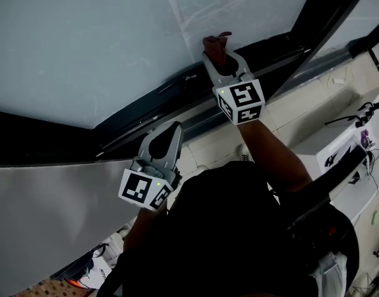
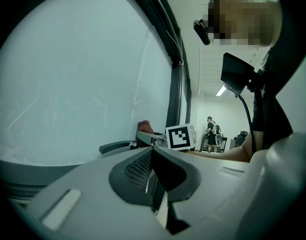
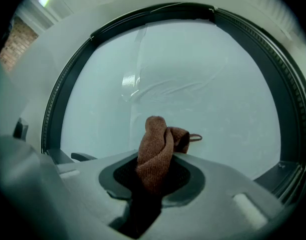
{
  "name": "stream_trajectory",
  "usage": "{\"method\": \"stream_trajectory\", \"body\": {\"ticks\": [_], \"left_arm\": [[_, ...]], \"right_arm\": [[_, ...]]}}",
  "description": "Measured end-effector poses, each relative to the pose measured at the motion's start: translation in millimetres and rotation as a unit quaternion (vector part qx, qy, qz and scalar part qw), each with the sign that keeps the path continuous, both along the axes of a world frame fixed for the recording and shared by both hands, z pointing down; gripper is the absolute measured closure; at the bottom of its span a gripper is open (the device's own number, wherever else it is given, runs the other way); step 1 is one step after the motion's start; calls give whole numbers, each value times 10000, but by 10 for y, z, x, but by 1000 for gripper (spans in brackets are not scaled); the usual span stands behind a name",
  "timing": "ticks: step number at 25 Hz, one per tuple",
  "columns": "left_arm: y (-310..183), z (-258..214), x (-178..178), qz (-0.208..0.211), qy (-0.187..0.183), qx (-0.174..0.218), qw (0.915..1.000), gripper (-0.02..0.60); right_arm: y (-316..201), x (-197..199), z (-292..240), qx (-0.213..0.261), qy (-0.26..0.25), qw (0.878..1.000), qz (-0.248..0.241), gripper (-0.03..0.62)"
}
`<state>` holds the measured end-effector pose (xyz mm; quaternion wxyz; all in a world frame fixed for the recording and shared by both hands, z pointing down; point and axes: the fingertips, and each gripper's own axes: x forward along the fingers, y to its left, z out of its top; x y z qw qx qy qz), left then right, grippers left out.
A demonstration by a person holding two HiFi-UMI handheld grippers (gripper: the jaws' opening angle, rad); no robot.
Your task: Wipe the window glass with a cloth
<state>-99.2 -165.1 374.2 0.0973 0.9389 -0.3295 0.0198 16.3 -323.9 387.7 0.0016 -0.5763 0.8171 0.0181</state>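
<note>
A bunched reddish-brown cloth [image 3: 155, 149] sticks up from my right gripper [image 3: 155, 176], which is shut on it. In the head view the cloth [image 1: 215, 47] is at the lower edge of the frosted window glass [image 1: 90, 42], close to or touching the pane. The glass [image 3: 192, 94] fills the right gripper view, with faint streaks on it. My left gripper [image 1: 169, 136] is lower and to the left, near the dark window frame [image 1: 146, 113], jaws shut with nothing between them. From the left gripper view the left gripper [image 2: 152, 171] points along the glass [image 2: 83, 84], and the cloth [image 2: 144, 126] shows beyond.
A dark frame bar [image 1: 325, 11] runs diagonally at the upper right. Below the frame lies a pale sill [image 1: 313, 98]. A white table [image 1: 337, 147] with small devices is at the right. A person [image 2: 211, 131] stands far off in the room.
</note>
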Motion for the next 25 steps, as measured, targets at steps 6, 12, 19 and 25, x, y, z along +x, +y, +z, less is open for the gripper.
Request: {"method": "stream_trajectory", "body": {"ticks": [6,12,19,25], "left_arm": [[-5,4,-8,18,44,0,10000,565],[-17,-19,81,101,66,25,9999,565],[-57,-60,243,213,73,56,9997,565],[-106,-79,464,349,72,67,9993,565]], "right_arm": [[26,-188,18,3,297,9993,-237,510],[80,-382,-19,14,422,9971,-639,511],[88,-457,-25,-21,555,9939,-949,511],[164,-239,-128,65,459,9932,-1066,511]]}}
